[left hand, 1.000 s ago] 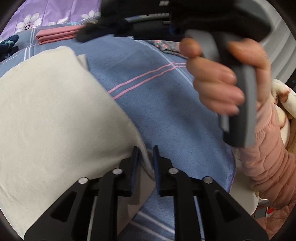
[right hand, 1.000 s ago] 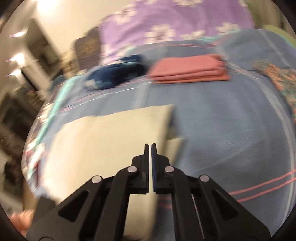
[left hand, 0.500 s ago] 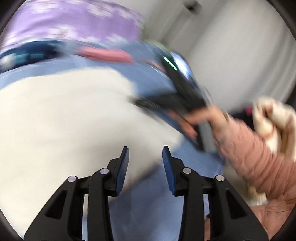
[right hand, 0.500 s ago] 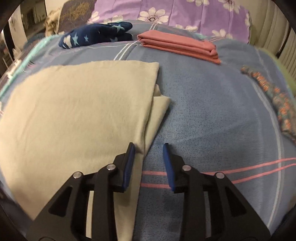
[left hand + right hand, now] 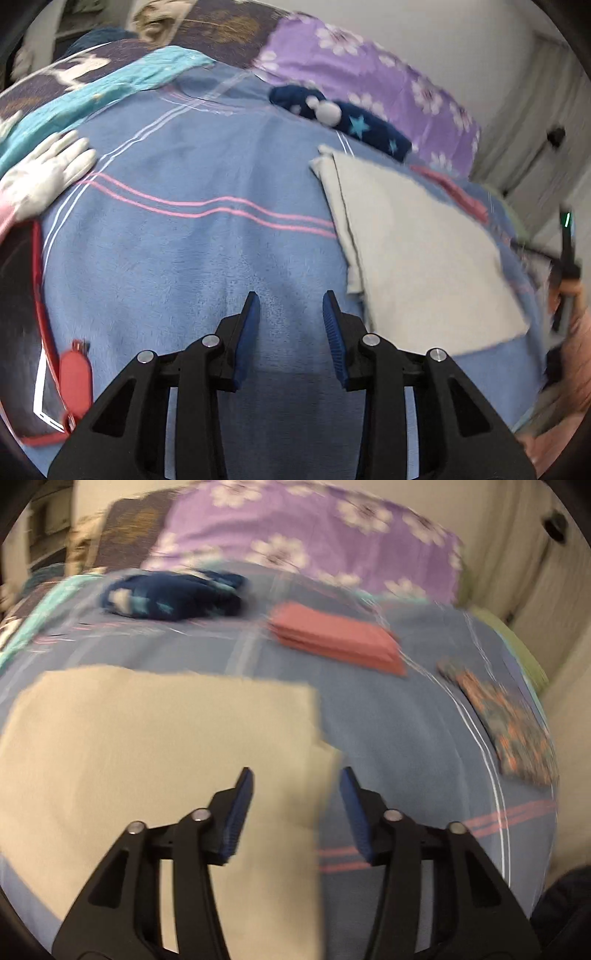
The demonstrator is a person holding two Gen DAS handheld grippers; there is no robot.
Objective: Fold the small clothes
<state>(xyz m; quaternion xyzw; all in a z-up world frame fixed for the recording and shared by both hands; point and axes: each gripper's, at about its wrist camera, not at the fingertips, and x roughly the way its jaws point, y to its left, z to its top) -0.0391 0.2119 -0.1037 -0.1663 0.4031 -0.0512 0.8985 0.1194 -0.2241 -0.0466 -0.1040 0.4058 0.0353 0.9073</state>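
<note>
A cream cloth (image 5: 417, 251) lies folded flat on the blue striped bedspread (image 5: 192, 258). In the left wrist view it sits to the right of my left gripper (image 5: 291, 314), which is open over bare bedspread with nothing between its fingers. In the right wrist view the cream cloth (image 5: 155, 746) fills the lower left. My right gripper (image 5: 295, 786) hovers over its right edge, jaws opening, pads apart from the fabric. A folded pink garment (image 5: 332, 638) and a navy star-patterned garment (image 5: 173, 598) lie further back.
A purple flowered pillow (image 5: 314, 535) lies at the head of the bed. A floral cloth (image 5: 506, 716) rests at the right edge. A white glove (image 5: 48, 173) and a red-framed object (image 5: 55, 369) lie at the left. A hand holds the other gripper at the far right (image 5: 569, 295).
Both grippers let go of the cream cloth and opened. The left gripper swung far left, off the cloth onto bare bedspread. The right gripper shifted to the cloth's right edge.
</note>
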